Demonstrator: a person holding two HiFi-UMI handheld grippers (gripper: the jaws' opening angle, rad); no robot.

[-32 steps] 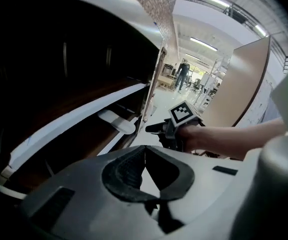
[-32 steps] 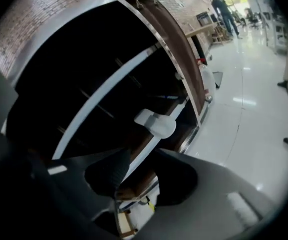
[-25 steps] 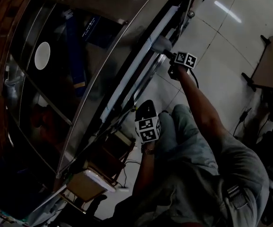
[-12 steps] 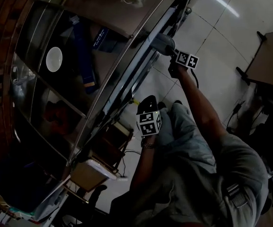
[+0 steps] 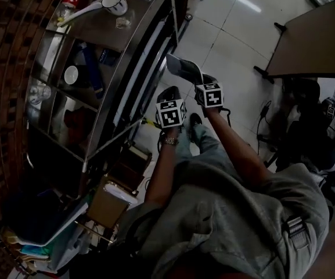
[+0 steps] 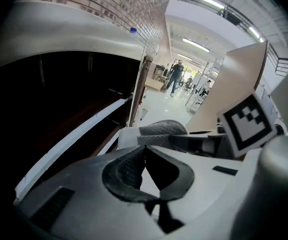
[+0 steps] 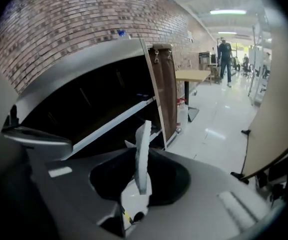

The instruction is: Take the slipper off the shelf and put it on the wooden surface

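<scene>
**Item 1, slipper** (image 5: pixel 183 68). Grey, with a pale sole. It is off the shelf (image 5: pixel 106 106) and held in the air over the tiled floor (image 5: pixel 231 39), just beside the shelf's front rail. It is well apart from the wooden table (image 5: pixel 315 36) at upper right.

**Item 2, right gripper** (image 7: pixel 143 157). Its jaws pinch the slipper, which runs edge-on up between them with the sole rim standing above the tips.

**Item 3, left gripper** (image 6: pixel 144 148). The jaw tips are pressed together with nothing between them. The slipper lies just beyond and slightly right of the tips. Whether it touches them cannot be told.

**Markings.** Each gripper cube carries black-and-white square patterns. The right gripper's cube (image 6: pixel 246 124) is plainest in the left gripper view. A blue pack (image 5: pixel 94 68) on a shelf level bears pale print too small to read.

**Head view only.**
- The person's arms and grey shirt
- A mug (image 5: pixel 115 3) and a long pale utensil (image 5: pixel 80 13) on the shelf top
- A white disc (image 5: pixel 71 74) on a lower level
- A cardboard box (image 5: pixel 109 202) at the shelf foot

**Gripper views only.**
- A brick wall (image 7: pixel 84 29) behind the shelf
- A blue cap (image 7: pixel 121 33) on the shelf top
- A long lit hall with a distant standing person (image 7: pixel 225 51)
- A second, smaller table (image 7: pixel 193 75) against the wall
</scene>
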